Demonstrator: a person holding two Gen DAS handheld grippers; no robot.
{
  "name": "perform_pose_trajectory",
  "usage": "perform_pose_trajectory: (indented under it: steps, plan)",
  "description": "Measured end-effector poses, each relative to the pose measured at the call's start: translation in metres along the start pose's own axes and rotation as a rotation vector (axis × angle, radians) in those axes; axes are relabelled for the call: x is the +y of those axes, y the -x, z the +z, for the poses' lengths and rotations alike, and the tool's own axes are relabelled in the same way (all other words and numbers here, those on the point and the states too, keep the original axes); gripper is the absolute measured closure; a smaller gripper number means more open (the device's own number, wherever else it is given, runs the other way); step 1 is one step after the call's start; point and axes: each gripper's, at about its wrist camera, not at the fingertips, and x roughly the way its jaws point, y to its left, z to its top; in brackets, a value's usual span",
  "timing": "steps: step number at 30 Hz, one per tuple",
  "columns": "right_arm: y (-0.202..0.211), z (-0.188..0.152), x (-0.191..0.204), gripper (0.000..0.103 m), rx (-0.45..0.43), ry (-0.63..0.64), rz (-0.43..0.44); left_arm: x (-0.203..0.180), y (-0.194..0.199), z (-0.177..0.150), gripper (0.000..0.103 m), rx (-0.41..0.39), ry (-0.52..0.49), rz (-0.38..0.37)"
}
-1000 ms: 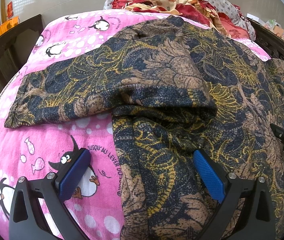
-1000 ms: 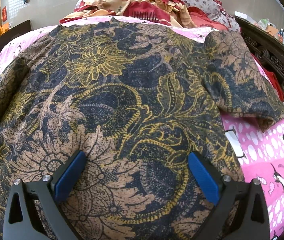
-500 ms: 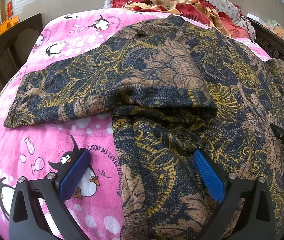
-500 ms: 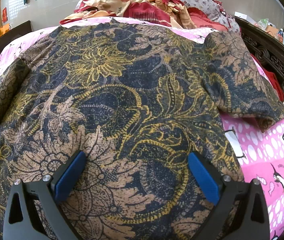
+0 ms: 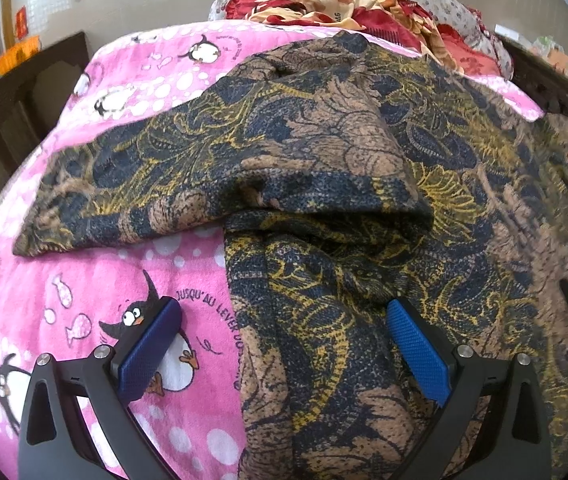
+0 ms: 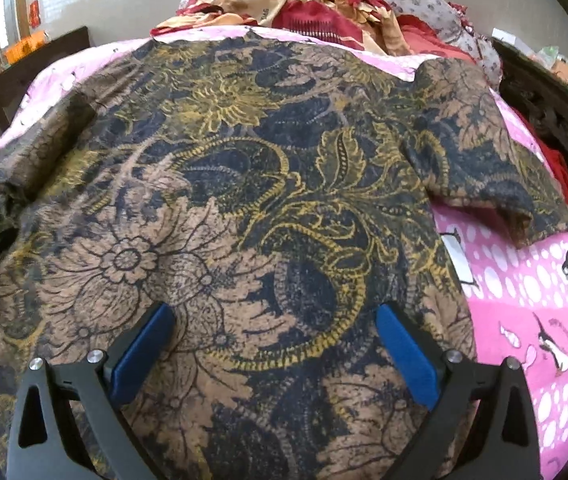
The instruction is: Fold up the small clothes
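Note:
A dark blue, brown and yellow floral batik shirt [image 5: 324,168] lies spread on a pink penguin-print blanket [image 5: 83,288]. Its left sleeve [image 5: 123,192] stretches out to the left, with a fold of cloth bunched over the body. My left gripper [image 5: 284,320] is open over the shirt's left edge, one finger over the blanket, one over the cloth. In the right wrist view the shirt [image 6: 243,200] fills the frame, its right sleeve [image 6: 484,168] lying out to the right. My right gripper [image 6: 275,328] is open just above the shirt's lower part, holding nothing.
A heap of red and cream bedding [image 5: 356,8] lies at the far end of the bed, also seen in the right wrist view [image 6: 324,4]. Dark wooden furniture [image 5: 15,112] stands left and a carved bed frame [image 6: 552,112] right. Pink blanket [image 6: 532,300] shows right of the shirt.
The right gripper has drawn back a little, so more of the shirt and its left sleeve shows. The left gripper has barely moved. Both stay open.

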Motion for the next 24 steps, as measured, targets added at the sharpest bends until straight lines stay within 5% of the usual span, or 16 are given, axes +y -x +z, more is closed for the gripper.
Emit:
perform_pose_trajectory:
  steps: [4, 6, 8, 13, 15, 17, 19, 24]
  plan:
    - [-0.004, 0.002, 0.002, 0.0, -0.001, -0.006, -0.016, 0.028, 0.011, 0.001, 0.016, -0.004, 0.087, -0.164]
    - [-0.004, 0.003, -0.001, 0.0, -0.004, -0.015, -0.003, 0.063, 0.015, -0.001, 0.016, -0.005, 0.222, -0.348]
    - [-0.004, 0.003, -0.002, 0.0, -0.005, -0.016, -0.002, 0.092, 0.02, -0.002, 0.028, 0.016, 0.331, -0.456]
    - [-0.004, 0.003, -0.001, 0.0, -0.006, -0.017, -0.002, 0.176, 0.048, -0.007, 0.026, -0.126, 0.561, -0.434]
    - [-0.004, 0.003, -0.001, 0.0, -0.006, -0.018, -0.004, 0.205, 0.032, -0.009, 0.026, -0.081, 0.656, -0.413]
    - [-0.004, 0.003, 0.0, 0.0, -0.006, -0.017, -0.004, 0.213, 0.024, -0.01, 0.026, -0.077, 0.679, -0.452]
    - [-0.004, 0.003, 0.0, 0.0, -0.006, -0.016, -0.005, 0.211, 0.021, -0.001, 0.017, -0.067, 0.677, -0.437]
    - [-0.004, 0.002, 0.0, 0.0, -0.006, -0.016, -0.005, 0.219, 0.006, 0.027, 0.017, -0.096, 0.767, -0.405]
